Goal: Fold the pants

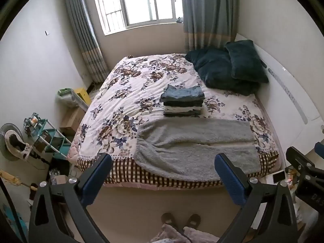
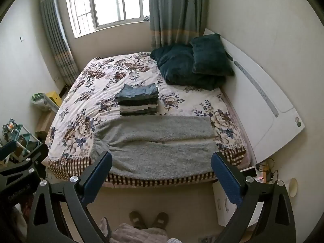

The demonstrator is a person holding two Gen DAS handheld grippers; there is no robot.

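Grey fleece pants (image 1: 194,145) (image 2: 154,143) lie spread flat across the near end of the bed, waist to the left, both legs running right. My left gripper (image 1: 162,162) hangs open in front of the bed's near edge, above the floor, with nothing between its blue pads (image 1: 228,176). My right gripper (image 2: 162,160) is likewise open and empty, held off the bed at a similar distance. Neither touches the pants. Part of the right gripper's body (image 1: 303,170) shows at the right edge of the left wrist view.
A stack of folded clothes (image 1: 182,101) (image 2: 138,101) sits mid-bed behind the pants. Dark teal pillows (image 1: 228,66) (image 2: 192,60) lean at the white headboard (image 2: 263,101). The floral bedspread (image 1: 125,93) covers the bed. A shelf rack (image 1: 48,137) and boxes crowd the left floor. Slippered feet (image 1: 180,220) stand below.
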